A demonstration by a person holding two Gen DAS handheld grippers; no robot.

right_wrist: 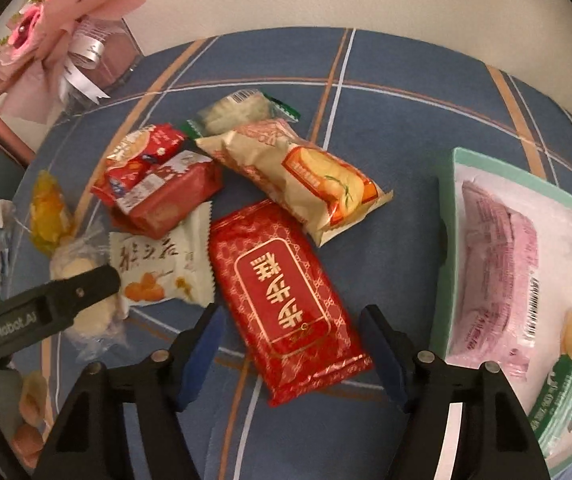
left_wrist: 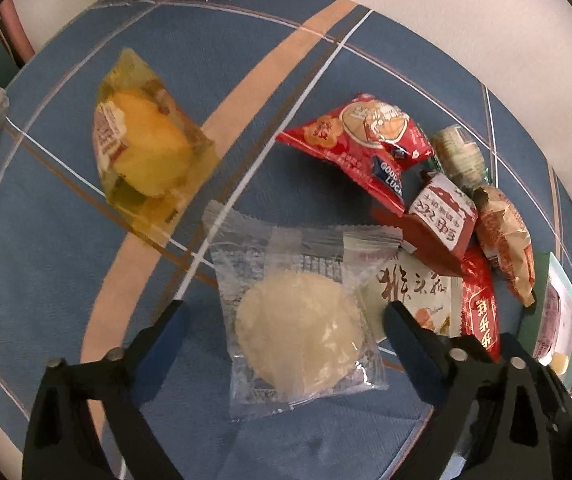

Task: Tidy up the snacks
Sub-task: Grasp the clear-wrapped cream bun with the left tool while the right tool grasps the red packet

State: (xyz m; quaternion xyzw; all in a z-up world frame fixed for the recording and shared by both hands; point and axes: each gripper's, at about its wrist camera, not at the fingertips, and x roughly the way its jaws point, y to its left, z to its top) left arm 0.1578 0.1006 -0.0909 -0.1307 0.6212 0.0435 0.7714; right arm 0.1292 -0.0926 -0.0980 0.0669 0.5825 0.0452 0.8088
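1. Our left gripper (left_wrist: 282, 316) hangs over a clear packet holding a pale round cake (left_wrist: 299, 334); its jaws stand wide on either side, the pads not touching the wrapper.
2. Our right gripper (right_wrist: 289, 328) straddles a red packet with gold lettering (right_wrist: 286, 292) lying flat on the blue tablecloth (right_wrist: 385, 120); its jaws are apart and clear of the wrapper.
3. A heap of red and beige snack packets (right_wrist: 190, 176) lies behind it.
4. A green-rimmed tray (right_wrist: 451, 208) to the right holds a pink packet (right_wrist: 497, 256).
5. A yellow cake packet (left_wrist: 146, 148) lies apart on the left.
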